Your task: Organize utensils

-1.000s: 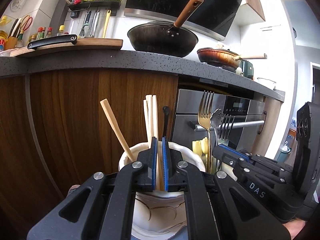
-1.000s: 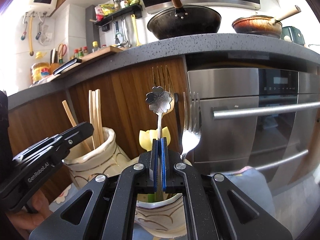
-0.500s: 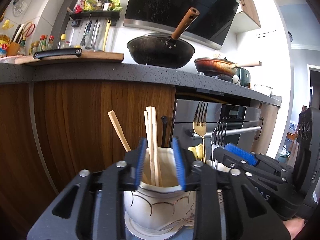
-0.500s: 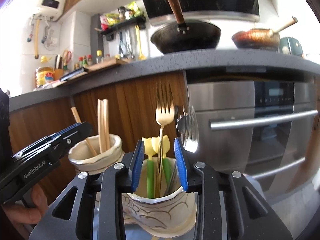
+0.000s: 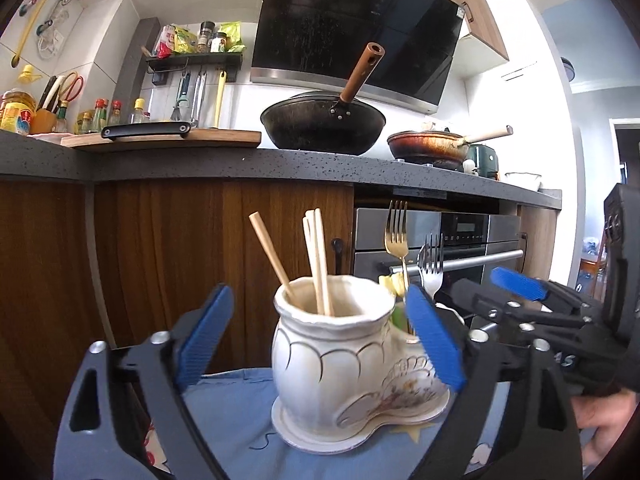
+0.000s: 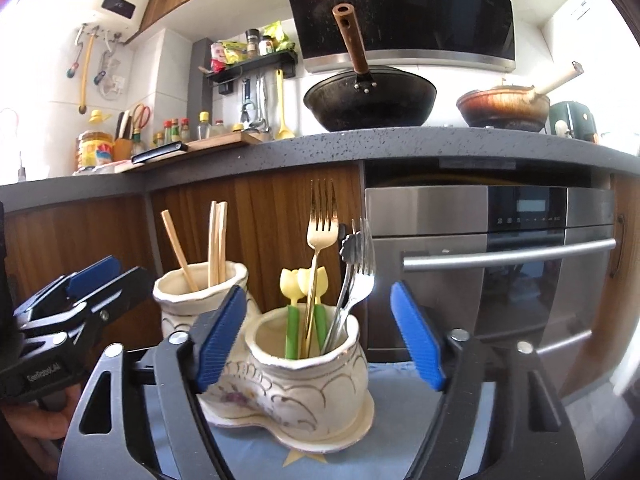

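Between spread left tool (image 5: 320, 344): chopstick pot (image 5: 332, 364) | between spread right tool (image 6: 316, 344): fork pot (image 6: 306, 364)

Bright daylight, blown-out glare at right, fisheye-bent edges, dark vignetted corners

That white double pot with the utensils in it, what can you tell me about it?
The pot looks like glazed ceramic, cream with thin curved lines and a faint floral print. It has two joined cups on one shared base and stands upright on a blue cloth. One cup holds wooden chopsticks; the other holds forks, a spoon and green-handled pieces. Both grippers, left and right, are open around it, not touching.
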`<state>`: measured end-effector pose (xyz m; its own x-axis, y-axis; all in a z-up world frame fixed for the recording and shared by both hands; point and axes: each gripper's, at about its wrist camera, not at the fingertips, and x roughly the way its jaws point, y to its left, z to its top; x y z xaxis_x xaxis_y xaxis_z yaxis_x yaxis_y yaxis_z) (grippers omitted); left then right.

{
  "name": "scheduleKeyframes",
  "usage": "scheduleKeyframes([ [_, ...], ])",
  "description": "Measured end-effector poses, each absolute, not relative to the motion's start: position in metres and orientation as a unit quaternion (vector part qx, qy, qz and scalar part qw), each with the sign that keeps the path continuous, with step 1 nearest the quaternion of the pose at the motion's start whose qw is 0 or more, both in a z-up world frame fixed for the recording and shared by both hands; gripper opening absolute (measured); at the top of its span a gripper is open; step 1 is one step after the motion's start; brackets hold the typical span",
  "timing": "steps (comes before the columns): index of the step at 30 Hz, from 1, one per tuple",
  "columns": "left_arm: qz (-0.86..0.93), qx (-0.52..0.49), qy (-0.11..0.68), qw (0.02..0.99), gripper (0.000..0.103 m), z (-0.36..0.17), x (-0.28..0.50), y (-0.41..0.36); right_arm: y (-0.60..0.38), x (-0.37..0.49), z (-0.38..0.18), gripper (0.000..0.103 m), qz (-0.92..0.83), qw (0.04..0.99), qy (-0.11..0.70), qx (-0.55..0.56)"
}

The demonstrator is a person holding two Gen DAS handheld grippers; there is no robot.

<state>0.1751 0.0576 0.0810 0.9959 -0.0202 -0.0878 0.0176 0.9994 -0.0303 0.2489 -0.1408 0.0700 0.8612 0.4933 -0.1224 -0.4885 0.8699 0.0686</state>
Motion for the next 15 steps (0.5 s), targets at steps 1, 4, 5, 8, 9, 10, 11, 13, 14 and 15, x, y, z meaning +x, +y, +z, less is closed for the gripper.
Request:
scheduleKeyframes([
  [1, -0.007, -0.016, 0.044, 0.999, 0.091, 0.079, 0.173, 0.059, -0.142, 0.247, 0.069, 0.081, 0.252, 0.965, 0.068, 0.018],
  [4, -0.003, -0.021, 0.043, 0.999, 0.097, 0.076, 0.166, 0.061, -0.147, 0.239, 0.067, 0.088, 0.248, 0.966, 0.065, 0.018],
  [5, -0.002, -0.022, 0.043, 0.999, 0.097, 0.076, 0.164, 0.062, -0.148, 0.235, 0.067, 0.090, 0.248, 0.967, 0.063, 0.017],
  [8, 0.003, -0.023, 0.043, 0.999, 0.097, 0.072, 0.157, 0.063, -0.153, 0.226, 0.065, 0.094, 0.247, 0.967, 0.057, 0.013],
  [9, 0.005, -0.024, 0.046, 0.999, 0.097, 0.070, 0.155, 0.063, -0.155, 0.223, 0.063, 0.094, 0.246, 0.968, 0.056, 0.013],
  [10, 0.005, -0.025, 0.047, 0.999, 0.098, 0.069, 0.154, 0.064, -0.156, 0.221, 0.062, 0.095, 0.245, 0.968, 0.057, 0.013],
  [11, 0.007, -0.026, 0.049, 0.998, 0.097, 0.068, 0.153, 0.064, -0.157, 0.219, 0.060, 0.095, 0.246, 0.967, 0.059, 0.014],
  [13, 0.009, -0.028, 0.051, 0.998, 0.097, 0.066, 0.149, 0.064, -0.158, 0.215, 0.058, 0.096, 0.248, 0.967, 0.063, 0.012],
  [14, 0.009, -0.029, 0.051, 0.998, 0.097, 0.065, 0.147, 0.064, -0.158, 0.213, 0.057, 0.096, 0.249, 0.966, 0.063, 0.010],
  [15, 0.010, -0.030, 0.050, 0.998, 0.098, 0.065, 0.144, 0.064, -0.158, 0.210, 0.056, 0.096, 0.250, 0.966, 0.062, 0.007],
])
